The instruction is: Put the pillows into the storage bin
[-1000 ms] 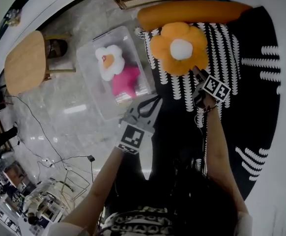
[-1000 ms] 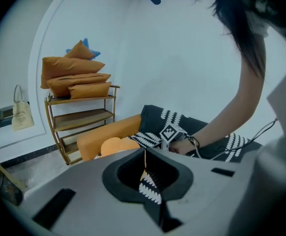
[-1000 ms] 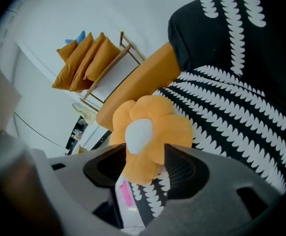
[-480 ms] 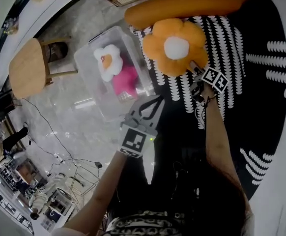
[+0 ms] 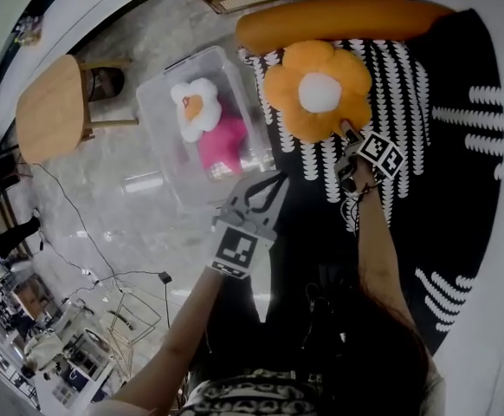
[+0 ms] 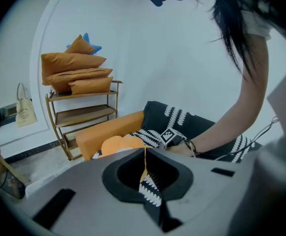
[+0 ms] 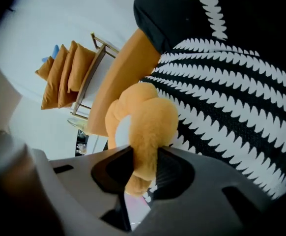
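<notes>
An orange flower pillow with a white centre lies on the black-and-white patterned cover. My right gripper is at its lower petal. In the right gripper view the jaws are closing, and the orange petal is pinched between them. The clear storage bin stands on the floor to the left. It holds a white flower pillow and a pink star pillow. My left gripper hovers by the bin's near corner, shut and empty.
A long orange bolster lies behind the flower pillow. A round wooden stool stands left of the bin on the marble floor. A metal shelf with stacked orange cushions stands against the wall. Cables run across the floor at lower left.
The right gripper has stayed at the flower pillow's lower petal while my head view swayed slightly. The left gripper has hardly moved.
</notes>
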### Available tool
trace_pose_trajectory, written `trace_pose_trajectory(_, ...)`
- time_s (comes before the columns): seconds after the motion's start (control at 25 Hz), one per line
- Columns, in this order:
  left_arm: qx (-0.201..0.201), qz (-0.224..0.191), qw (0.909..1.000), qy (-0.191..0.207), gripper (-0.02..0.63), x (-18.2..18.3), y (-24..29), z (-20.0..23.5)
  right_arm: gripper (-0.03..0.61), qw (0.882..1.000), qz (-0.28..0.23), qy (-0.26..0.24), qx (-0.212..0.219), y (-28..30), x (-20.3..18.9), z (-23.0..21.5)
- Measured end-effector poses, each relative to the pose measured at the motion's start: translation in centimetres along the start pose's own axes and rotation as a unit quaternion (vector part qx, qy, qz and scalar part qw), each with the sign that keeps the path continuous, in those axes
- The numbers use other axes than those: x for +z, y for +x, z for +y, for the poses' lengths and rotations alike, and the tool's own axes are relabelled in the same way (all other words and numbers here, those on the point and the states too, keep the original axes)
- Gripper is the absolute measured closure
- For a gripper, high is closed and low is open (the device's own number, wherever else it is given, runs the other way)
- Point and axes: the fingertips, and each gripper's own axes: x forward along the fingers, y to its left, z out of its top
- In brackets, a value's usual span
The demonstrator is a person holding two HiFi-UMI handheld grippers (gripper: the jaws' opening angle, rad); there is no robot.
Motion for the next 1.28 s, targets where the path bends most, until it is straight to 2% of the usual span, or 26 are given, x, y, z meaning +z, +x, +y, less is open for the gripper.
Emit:
trace_pose_trajectory(0.32,0.023,-0.007,0.9996,-0.013,0.606,-1.9,-7.3,1.4,0.494,0.996,-0.016,-0.056,0.062,-5.5,-4.4,8.3)
trace_pose_trajectory(0.52,0.043,-0.014,0.9986,-0.028,0.606,-4.5,-12.8,3.3,0.5,0.988,0.009,-0.119,0.098,-6.9,-9.4,14.7)
trace_pose_trajectory(0.68,0.064,-0.022,0.9969,-0.038,0.606,-7.0,-17.8,5.3,0.5,0.975,0.051,-0.169,0.134,-6.8,-16.2,20.3)
trace_pose_trajectory(0.88,0.09,-0.029,0.9944,-0.046,0.606,-10.9,-25.6,8.1,0.5,0.963,0.097,-0.198,0.157,-5.0,-26.7,25.8)
trace_pose_trajectory(1.16,0.134,-0.017,0.9884,-0.069,0.606,-17.7,-35.5,11.8,0.498,0.941,0.182,-0.241,0.152,-0.2,-40.1,29.2)
trace_pose_trajectory(1.24,0.148,-0.012,0.9856,-0.081,0.606,-19.8,-37.5,13.2,0.477,0.935,0.2,-0.261,0.132,2.4,-43.0,28.5)
trace_pose_trajectory(1.28,0.153,-0.01,0.9844,-0.086,0.606,-20.8,-38.4,13.7,0.441,0.933,0.205,-0.273,0.116,3.7,-44.1,27.7)
